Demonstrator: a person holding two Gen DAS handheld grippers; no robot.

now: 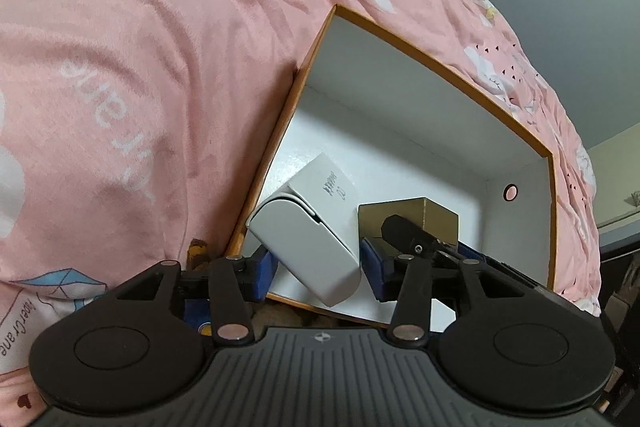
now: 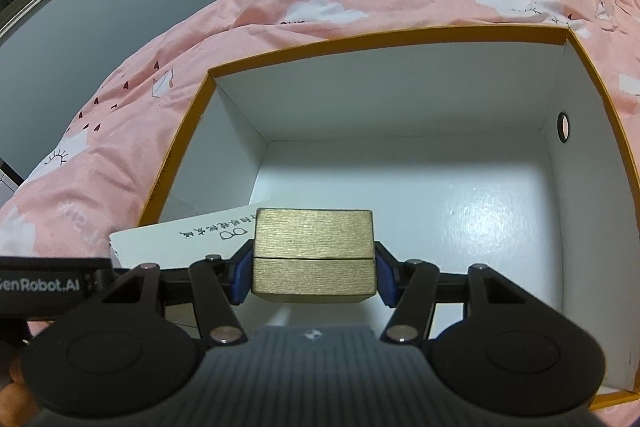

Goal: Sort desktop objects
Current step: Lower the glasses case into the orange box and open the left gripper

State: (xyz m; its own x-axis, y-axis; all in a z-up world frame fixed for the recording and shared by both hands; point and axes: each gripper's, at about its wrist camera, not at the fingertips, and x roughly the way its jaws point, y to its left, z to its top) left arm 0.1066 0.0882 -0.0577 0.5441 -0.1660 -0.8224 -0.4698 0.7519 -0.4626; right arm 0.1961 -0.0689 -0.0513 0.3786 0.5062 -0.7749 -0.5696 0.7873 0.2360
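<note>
Left gripper (image 1: 318,273): jaws spread, blue pads standing a little off each side of the white case, not pressing on it.
White case (image 1: 308,247): glossy, rounded, with small dark print on its lid; it lies tilted across the near left corner of the box, its lower end between the left pads.
Right gripper (image 2: 314,273): clamped on the gold box, one blue pad flat against each side of it.
Gold box (image 2: 314,255): brushed gold, squarish, a seam running level across its middle; held inside the big box, just above the white floor. From the left camera it sits just right of the white case, with the right gripper's black finger (image 1: 412,235) across it.
Storage box (image 2: 192,131): open-topped, orange rim and outer walls, white inside, a small round hole in its right wall. Both grippers reach into it from the near side.
Bedding (image 1: 140,87): pink quilt printed with white clouds, small hearts and paper cranes; the storage box rests on it, cloth bunched up round the left and far sides.
Wall (image 2: 100,39): plain grey, behind the bed.
</note>
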